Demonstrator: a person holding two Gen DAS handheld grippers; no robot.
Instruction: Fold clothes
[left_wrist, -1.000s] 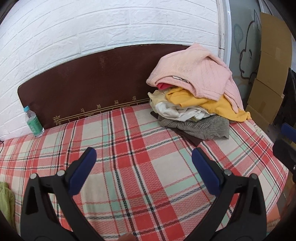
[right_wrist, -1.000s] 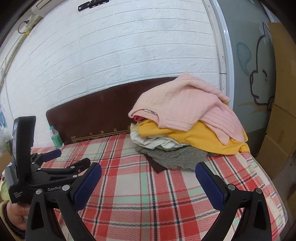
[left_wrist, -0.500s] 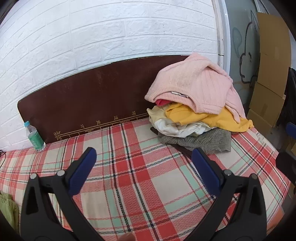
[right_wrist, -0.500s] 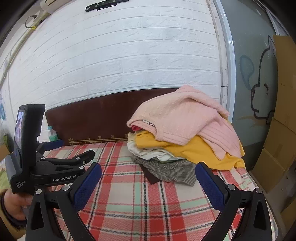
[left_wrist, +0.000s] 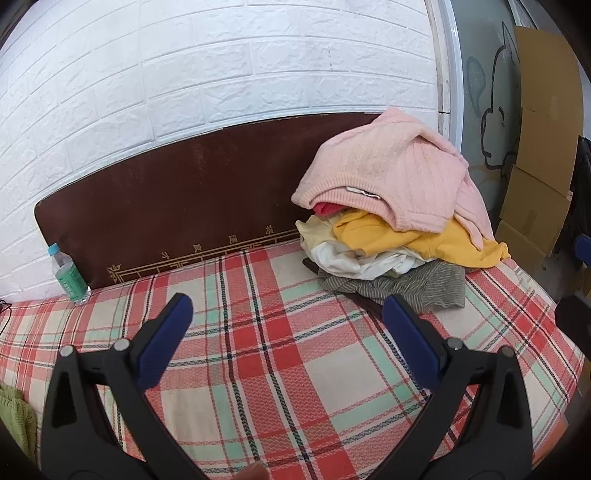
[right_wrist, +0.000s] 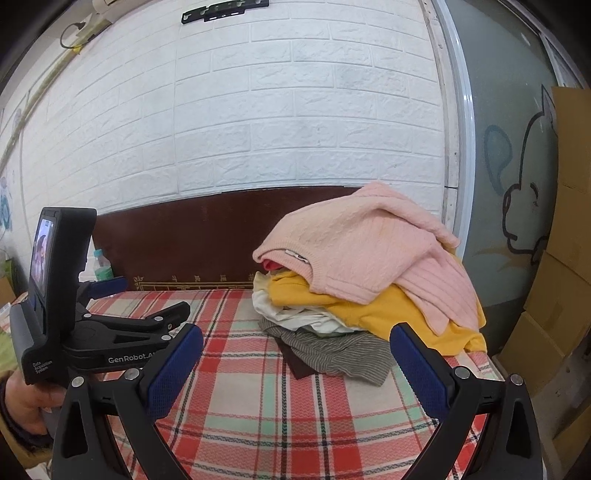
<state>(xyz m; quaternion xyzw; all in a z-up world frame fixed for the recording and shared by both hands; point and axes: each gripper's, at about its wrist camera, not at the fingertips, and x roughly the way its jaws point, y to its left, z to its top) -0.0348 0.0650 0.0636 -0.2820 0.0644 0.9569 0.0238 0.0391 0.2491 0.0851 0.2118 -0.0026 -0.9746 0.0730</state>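
A heap of clothes sits at the far right of the bed, against the headboard. A pink knit sweater (left_wrist: 391, 181) (right_wrist: 365, 240) lies on top, over a yellow garment (left_wrist: 436, 243) (right_wrist: 373, 310), white cloth (left_wrist: 354, 258) and a grey striped piece (left_wrist: 406, 288) (right_wrist: 332, 350). My left gripper (left_wrist: 288, 321) hangs open above the plaid bedsheet (left_wrist: 258, 350), short of the heap. My right gripper (right_wrist: 295, 350) is open too, with the heap just beyond its fingers. In the right wrist view the left gripper (right_wrist: 147, 295) shows at the left, held by a hand (right_wrist: 26, 402).
A dark brown headboard (left_wrist: 184, 206) backs the bed under a white brick wall. A water bottle (left_wrist: 68, 273) stands at the far left of the bed. Cardboard boxes (left_wrist: 539, 147) lean at the right past the bed's edge. Green cloth (left_wrist: 14, 417) lies bottom left.
Both grippers have tilted upward and drawn slightly closer to the heap, so more wall shows. Both stay open, holding nothing.
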